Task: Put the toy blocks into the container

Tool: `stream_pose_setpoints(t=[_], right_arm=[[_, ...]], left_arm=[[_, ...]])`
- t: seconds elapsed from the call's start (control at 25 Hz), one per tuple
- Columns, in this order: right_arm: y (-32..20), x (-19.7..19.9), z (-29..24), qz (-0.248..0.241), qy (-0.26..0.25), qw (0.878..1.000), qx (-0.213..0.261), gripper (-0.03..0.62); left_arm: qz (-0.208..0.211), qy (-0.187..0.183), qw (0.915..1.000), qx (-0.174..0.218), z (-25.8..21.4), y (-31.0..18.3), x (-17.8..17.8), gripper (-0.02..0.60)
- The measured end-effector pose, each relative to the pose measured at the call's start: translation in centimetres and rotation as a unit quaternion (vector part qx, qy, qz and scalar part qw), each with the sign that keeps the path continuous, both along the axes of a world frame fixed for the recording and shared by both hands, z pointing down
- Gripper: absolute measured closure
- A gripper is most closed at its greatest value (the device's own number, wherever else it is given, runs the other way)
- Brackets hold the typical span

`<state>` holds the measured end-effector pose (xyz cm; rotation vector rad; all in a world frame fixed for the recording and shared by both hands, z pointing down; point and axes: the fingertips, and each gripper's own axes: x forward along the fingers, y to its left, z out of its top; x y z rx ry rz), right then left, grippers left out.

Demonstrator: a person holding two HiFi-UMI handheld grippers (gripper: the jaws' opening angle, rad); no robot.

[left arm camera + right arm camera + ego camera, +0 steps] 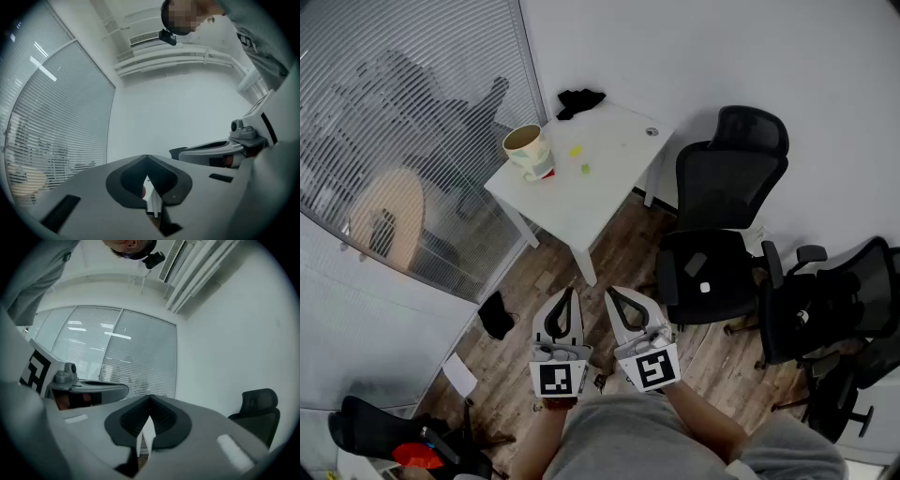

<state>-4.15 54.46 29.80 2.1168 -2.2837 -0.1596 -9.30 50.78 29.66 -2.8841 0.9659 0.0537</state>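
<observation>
The left gripper [572, 293] and right gripper [610, 292] hang over the floor [609, 253], well short of the container [526, 148]. Each has its fingers pressed together, with nothing between them. The container stands on the white surface [609, 187]. A yellow block [576, 150] and a green block [585, 169] lie near it, on its right in the head view. A red piece [547, 173] touches its base.
</observation>
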Motion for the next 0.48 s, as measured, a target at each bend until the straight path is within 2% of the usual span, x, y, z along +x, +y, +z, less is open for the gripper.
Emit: stream_pose_setpoints(t=[0.08, 0.24, 0.48], right_arm=[[0.3, 0.1, 0.2, -0.004, 0.001, 1.000, 0.001, 0.583], [0.2, 0.4, 0.6, -0.006, 0.002, 1.000, -0.003, 0.583], [-1.6, 1.8, 1.7, 0.001, 0.003, 1.000, -0.019, 0.583]], left_arm=[[-0.001, 0.003, 0.9999, -0.013, 0.2, 0.4, 0.2, 0.584], [-0.002, 0.005, 0.9999, -0.010, 0.6, 0.3, 0.1, 0.584], [0.009, 0.009, 0.9994, -0.031, 2.0, -2.2, 0.8, 0.584]])
